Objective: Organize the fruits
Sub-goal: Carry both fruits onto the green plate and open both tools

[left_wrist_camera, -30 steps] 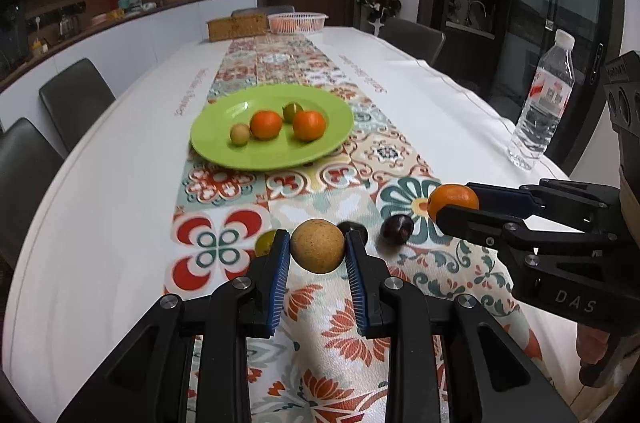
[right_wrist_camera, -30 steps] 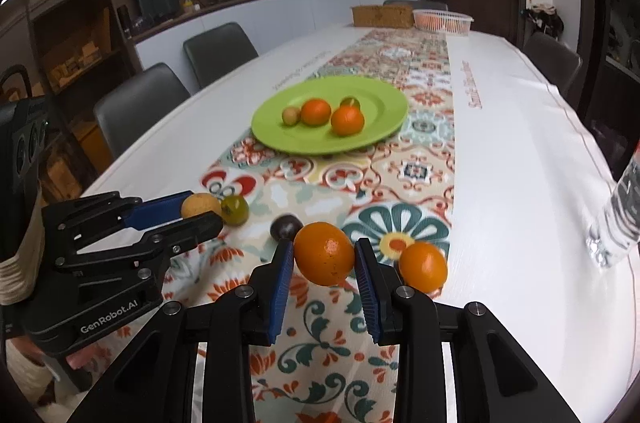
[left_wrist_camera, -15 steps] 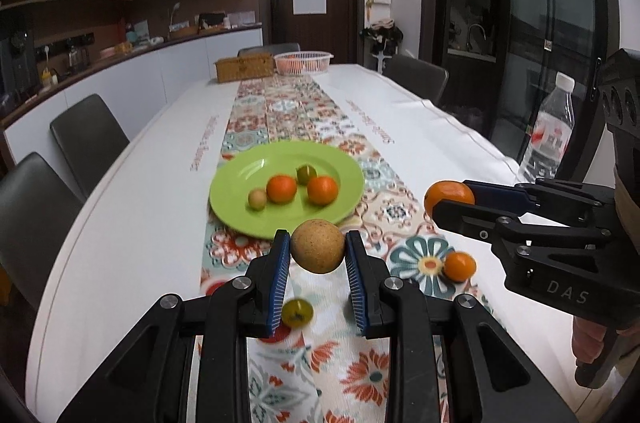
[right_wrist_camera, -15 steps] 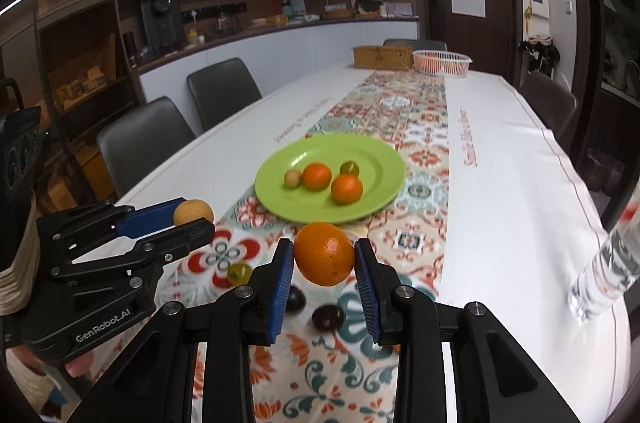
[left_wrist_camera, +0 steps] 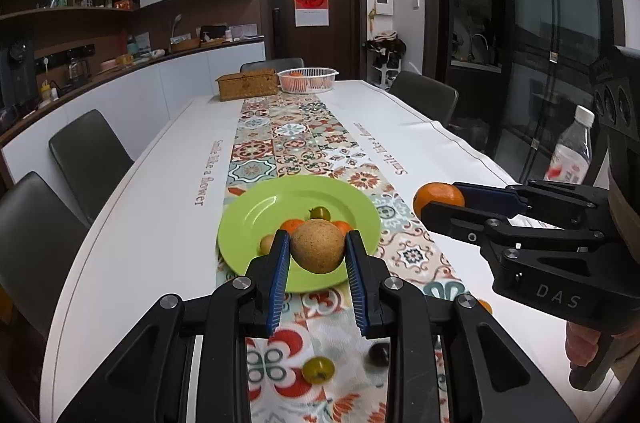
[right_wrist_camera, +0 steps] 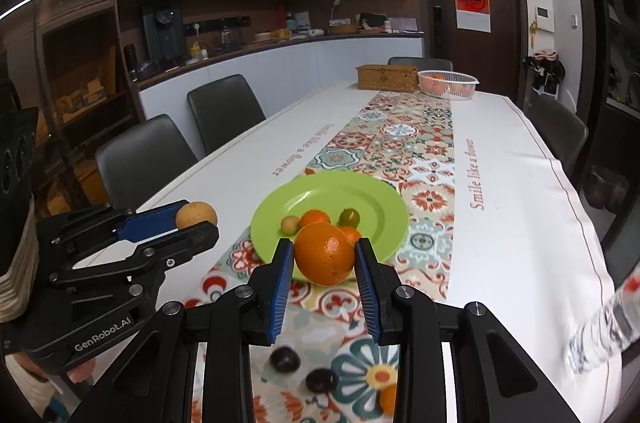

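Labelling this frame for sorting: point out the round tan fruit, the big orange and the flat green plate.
Round tan fruit [left_wrist_camera: 317, 246], left wrist view, middle of its speckled front.
Big round orange [right_wrist_camera: 325, 254], right wrist view, centre of its peel.
Flat green plate [right_wrist_camera: 372, 199], right wrist view, bare inner surface near the far rim.

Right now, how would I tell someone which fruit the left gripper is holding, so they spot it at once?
Find the long table's patterned runner and the green plate on it. Raised near the plate, the left gripper clamps a round tan fruit. Its dull, speckled brown skin sets it apart from the glossy orange in the right gripper.
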Tool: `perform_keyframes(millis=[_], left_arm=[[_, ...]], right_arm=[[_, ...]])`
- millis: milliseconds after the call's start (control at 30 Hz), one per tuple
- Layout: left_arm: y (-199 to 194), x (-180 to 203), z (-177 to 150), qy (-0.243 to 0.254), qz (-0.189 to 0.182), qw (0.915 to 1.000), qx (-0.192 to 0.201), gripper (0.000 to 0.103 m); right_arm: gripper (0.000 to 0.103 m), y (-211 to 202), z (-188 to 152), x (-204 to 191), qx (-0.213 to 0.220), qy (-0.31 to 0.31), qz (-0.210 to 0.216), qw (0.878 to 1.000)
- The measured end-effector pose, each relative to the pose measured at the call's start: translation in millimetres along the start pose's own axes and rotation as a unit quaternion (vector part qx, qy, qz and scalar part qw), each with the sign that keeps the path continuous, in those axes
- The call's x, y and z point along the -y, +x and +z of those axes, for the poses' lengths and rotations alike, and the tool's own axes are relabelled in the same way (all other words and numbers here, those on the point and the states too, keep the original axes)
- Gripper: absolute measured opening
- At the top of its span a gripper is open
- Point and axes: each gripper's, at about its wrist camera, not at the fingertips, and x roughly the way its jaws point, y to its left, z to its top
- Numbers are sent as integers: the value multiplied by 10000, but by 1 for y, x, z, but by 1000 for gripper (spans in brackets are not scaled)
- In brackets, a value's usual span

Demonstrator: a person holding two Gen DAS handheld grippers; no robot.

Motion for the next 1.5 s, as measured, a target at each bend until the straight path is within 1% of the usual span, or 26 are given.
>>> perform_keyframes(millis=[200, 433, 633, 833, 967, 1167, 1300, 1433, 1500], left_arm=[[18, -11, 14, -104, -57, 9999, -43, 28], [45, -25, 26, -126, -48, 9997, -190, 28], [76, -40, 36, -227, -97, 9990, -360, 28], [112, -58, 45, -480, -241, 9969, -576, 28], [136, -67, 45, -581, -249, 9949, -780, 28], [173, -81, 41, -854, -311, 9887, -1195, 28], [192, -85, 37, -875, -305, 9854, -1428, 28], [197, -86, 35, -825, -232, 9847, -1515, 28], [195, -85, 35, -781, -189, 9856, -1489, 31]], right_arm=[[32, 21, 22, 3, -36, -6, 27, 10000], [32, 44, 38, 7, -77, 36, 43, 10000], [32, 82, 52, 16, -380, 50, 59, 9992], [32, 124, 58, 26, -766, 114, 54, 9970], [32, 150, 59, 32, -978, 202, 50, 9950], [33, 189, 57, 44, -1363, 429, 76, 9897], [33, 206, 56, 48, -1528, 484, 70, 9870], [33, 213, 54, 49, -1590, 553, 97, 9857], [33, 213, 54, 49, -1591, 563, 89, 9856]])
